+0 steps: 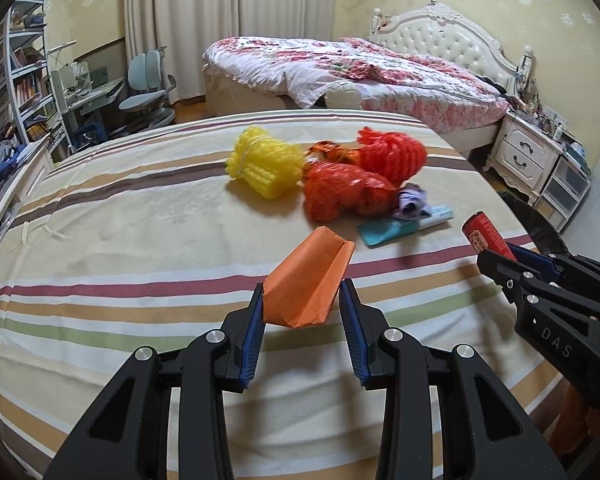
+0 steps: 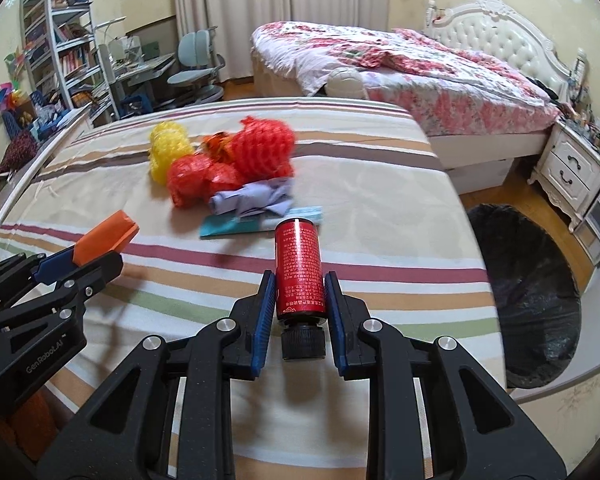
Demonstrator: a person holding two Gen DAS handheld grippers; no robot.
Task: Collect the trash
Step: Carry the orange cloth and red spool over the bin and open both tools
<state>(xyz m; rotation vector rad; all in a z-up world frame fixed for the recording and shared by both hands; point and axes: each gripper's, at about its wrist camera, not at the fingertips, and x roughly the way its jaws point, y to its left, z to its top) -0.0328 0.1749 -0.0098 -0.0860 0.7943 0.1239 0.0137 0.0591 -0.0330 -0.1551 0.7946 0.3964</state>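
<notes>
Left gripper (image 1: 302, 300): clamped on folded orange paper carton (image 1: 308, 280).
Right gripper (image 2: 298, 300): clamped on red cylindrical bottle (image 2: 299, 270).
Left: foam nets (image 2: 260, 146) ahead; black-lined bin (image 2: 528, 300) rightward.

both grippers angled down over striped bed (image 1: 140, 216); left gripper (image 1: 301, 300) clamps orange box (image 1: 308, 280), right gripper (image 2: 300, 296) clamps red bottle (image 2: 299, 268).

Orange paper (image 1: 306, 286): folded into a trough, lifted off the striped cloth.
Red bottle (image 2: 299, 270): black cap nearest the camera, base pointing away.
Yellow foam net (image 1: 262, 168): lying far back.
Red foam nets (image 1: 360, 180): bunched beside yellow.
Purple wrapper (image 2: 252, 200): crumpled, possibly cloth.
Teal packet (image 2: 260, 222): flat.
</notes>
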